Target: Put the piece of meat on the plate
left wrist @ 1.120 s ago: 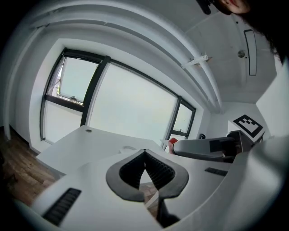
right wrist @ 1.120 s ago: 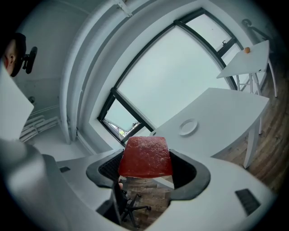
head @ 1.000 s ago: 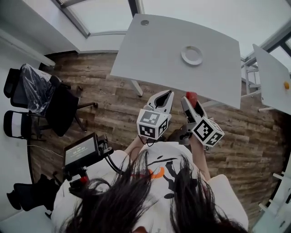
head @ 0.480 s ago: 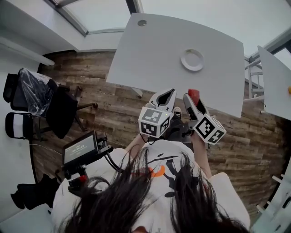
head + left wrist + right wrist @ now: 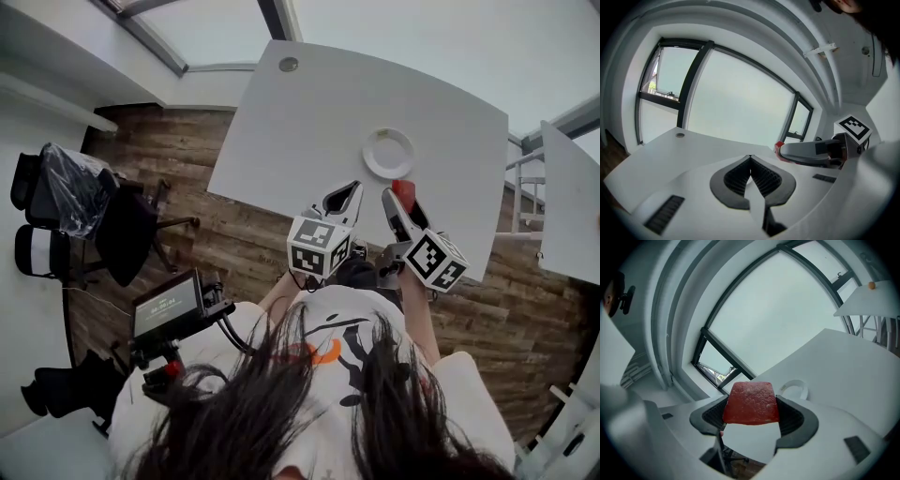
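at the near edge of the pale grey table point(image 5: 309, 112), close in front of us, we carry the load in our right hand: the white two-jaw right gripper point(image 5: 752, 414) pinches a flat slab of raw red meat point(image 5: 751, 403) between its dark ribbed pads point(image 5: 712, 416). the slab stands up above the jaw tips, clear of any surface. just beside it our white left gripper point(image 5: 751, 174) has its jaws pressed together at the tips with nothing between them, and it has no part in the work that we can see. beyond the meat, near but not under it, sits the small round white plate point(image 5: 388, 153), bare, set in from the table's near edge. farther off, the table top is plain apart from a small round fitting point(image 5: 288, 65) by its far corner.

we judge that the pick-up is done and the carry is in hand, with the meat in the air short of the plate and the placing not yet begun. the next move, as we read it, calls for reaching the right gripper forward until the slab hangs over the plate's middle. it should then come down close to the dish, and only then should the jaws spread, so the meat lands flat inside the rim rather than across it.
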Demonstrator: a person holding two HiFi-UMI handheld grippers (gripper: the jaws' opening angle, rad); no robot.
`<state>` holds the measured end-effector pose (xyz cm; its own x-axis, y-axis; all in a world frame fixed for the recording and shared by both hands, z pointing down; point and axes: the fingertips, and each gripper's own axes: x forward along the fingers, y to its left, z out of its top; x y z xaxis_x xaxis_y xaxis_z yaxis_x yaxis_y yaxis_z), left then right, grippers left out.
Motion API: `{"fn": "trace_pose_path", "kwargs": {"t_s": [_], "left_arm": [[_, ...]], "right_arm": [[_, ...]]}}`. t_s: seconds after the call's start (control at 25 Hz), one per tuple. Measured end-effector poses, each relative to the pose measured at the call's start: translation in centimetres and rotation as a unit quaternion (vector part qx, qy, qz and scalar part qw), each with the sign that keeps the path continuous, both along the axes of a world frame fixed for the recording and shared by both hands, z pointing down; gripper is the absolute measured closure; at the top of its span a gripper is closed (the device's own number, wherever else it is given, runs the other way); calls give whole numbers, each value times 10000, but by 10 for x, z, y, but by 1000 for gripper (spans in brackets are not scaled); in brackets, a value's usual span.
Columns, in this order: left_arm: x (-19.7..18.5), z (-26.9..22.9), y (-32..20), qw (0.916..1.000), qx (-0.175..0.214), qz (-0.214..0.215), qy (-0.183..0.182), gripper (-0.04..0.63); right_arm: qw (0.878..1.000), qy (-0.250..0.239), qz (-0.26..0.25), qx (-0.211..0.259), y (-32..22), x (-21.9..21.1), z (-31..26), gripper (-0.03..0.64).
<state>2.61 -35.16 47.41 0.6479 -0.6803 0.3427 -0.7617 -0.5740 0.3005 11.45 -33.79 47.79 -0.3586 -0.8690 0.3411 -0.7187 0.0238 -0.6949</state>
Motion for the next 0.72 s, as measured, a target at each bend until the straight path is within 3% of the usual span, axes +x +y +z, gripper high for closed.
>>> {"fn": "trace_pose_path", "kwargs": {"t_s": [0.24, 0.4, 0.72], "left_arm": [[12, 13, -25, 9995, -136, -57, -268, 590], [21, 18, -38, 9997, -192, -11, -169, 590], [37, 57, -65, 9979, -488, -150, -400, 590]], "right_arm": [[9994, 124, -238, -234, -28, 19, 17, 301], [9980, 244, -396, -433, -48, 27, 36, 301], [9893, 827, -930, -757, -93, 31, 101, 301]]}}
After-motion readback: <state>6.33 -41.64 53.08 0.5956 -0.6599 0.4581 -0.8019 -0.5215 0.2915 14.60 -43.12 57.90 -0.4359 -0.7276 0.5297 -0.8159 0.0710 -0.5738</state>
